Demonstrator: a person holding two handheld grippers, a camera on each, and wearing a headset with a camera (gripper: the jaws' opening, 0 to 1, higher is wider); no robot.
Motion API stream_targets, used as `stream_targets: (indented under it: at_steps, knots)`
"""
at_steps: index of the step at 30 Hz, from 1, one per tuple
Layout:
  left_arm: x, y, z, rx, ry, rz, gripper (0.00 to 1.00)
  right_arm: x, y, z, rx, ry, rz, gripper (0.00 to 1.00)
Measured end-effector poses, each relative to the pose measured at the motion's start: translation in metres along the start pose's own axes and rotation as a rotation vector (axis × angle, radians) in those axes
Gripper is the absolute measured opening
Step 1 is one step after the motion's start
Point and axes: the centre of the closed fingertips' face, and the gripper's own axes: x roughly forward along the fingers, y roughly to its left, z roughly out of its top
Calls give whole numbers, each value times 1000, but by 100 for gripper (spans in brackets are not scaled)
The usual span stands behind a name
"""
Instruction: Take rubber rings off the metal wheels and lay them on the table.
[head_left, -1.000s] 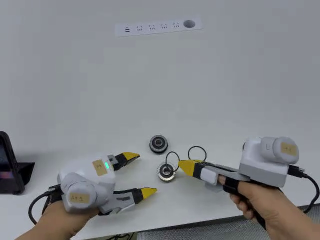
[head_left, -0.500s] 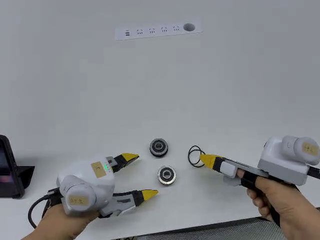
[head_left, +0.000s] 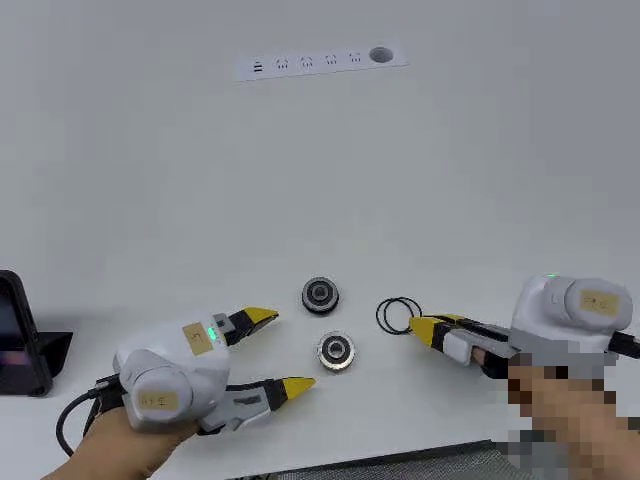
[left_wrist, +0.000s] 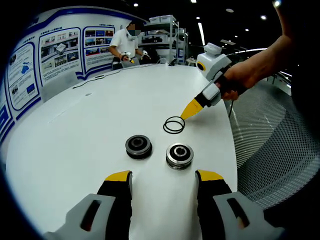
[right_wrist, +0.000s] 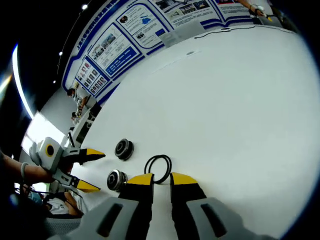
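Ring's down: the right gripper has laid it with the other; both rubber rings lie on the surface just off its narrowly parted, empty fingers. The left gripper gapes wide and is nearer the dark wheel, which lies straight ahead.

On the table, the far metal wheel is sitting just behind the near metal wheel. The rubber rings are lying to their right, apart from both and just beside the right gripper. The left gripper is being held left of the wheels. A power strip is lying far behind.
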Motion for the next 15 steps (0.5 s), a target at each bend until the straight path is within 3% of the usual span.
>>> stream_targets:
  at_steps: [6, 15]
  knots:
    - [1, 1, 1, -1, -3, 3, 51, -1, 2, 0, -104, 11, -20, 21]
    - [3, 16, 14, -20, -35, 36, 47, 6, 20, 15, -34, -37, 56, 22]
